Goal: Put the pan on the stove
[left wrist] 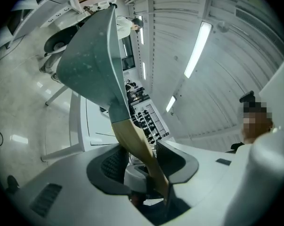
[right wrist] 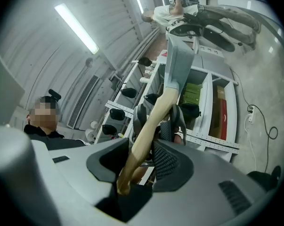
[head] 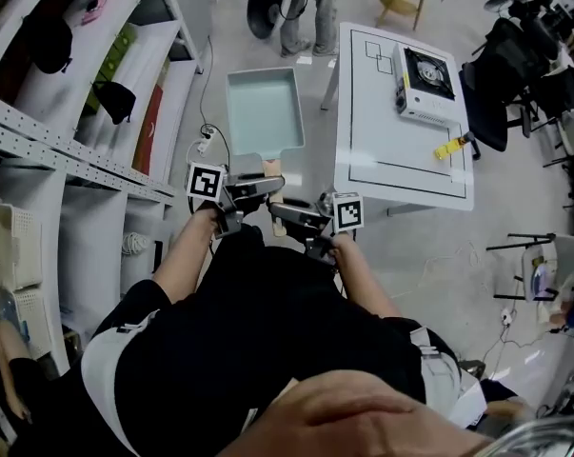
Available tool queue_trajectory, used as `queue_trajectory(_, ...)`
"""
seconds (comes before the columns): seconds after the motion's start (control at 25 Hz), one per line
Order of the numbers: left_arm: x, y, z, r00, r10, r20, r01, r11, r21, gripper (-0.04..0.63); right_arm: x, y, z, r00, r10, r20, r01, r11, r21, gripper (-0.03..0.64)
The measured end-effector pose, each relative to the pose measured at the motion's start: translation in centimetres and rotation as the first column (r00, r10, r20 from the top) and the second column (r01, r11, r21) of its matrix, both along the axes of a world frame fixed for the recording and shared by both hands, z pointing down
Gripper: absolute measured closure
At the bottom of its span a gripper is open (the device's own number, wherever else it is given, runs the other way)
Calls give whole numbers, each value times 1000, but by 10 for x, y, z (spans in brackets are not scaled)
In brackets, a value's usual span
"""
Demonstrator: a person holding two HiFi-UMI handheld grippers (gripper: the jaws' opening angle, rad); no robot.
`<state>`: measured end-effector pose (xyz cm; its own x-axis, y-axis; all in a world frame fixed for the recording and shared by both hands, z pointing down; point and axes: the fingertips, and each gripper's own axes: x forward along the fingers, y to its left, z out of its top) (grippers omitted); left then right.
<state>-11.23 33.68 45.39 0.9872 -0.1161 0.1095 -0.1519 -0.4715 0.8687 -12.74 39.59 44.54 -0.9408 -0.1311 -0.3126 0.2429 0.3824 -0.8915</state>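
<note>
The left gripper (head: 258, 190) and the right gripper (head: 285, 213) are both clamping their partly closed jaws on the wooden handle (head: 272, 168) of the pan (head: 265, 112). The pan is hanging in the air above the floor (head: 420, 246), beside the white table (head: 401, 155) carrying the stove (head: 425, 76). It is looking rigid, probably light but front-heavy, so the handle is serving well. Shelves (head: 77, 150) are lining the room's left.
</note>
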Motion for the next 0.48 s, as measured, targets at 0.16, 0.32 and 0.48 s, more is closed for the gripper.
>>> queue_trajectory(0.16, -5, -30, 6, 1000, -9, 23, 8, 1000, 20, 397, -1, -30, 5, 1000, -7, -14, 7, 999, 40, 453)
queue_trajectory(0.32, -14, -66, 12, 1000, -12, 12, 12, 1000, -3, 399, -13, -67, 7, 1000, -13, -24, 14, 999, 37, 456)
queue_trajectory(0.48, -16, -106, 10, 998, 7, -61, -11, 998, -54, 399, -21, -109, 14, 999, 3, -42, -5, 998, -55, 457)
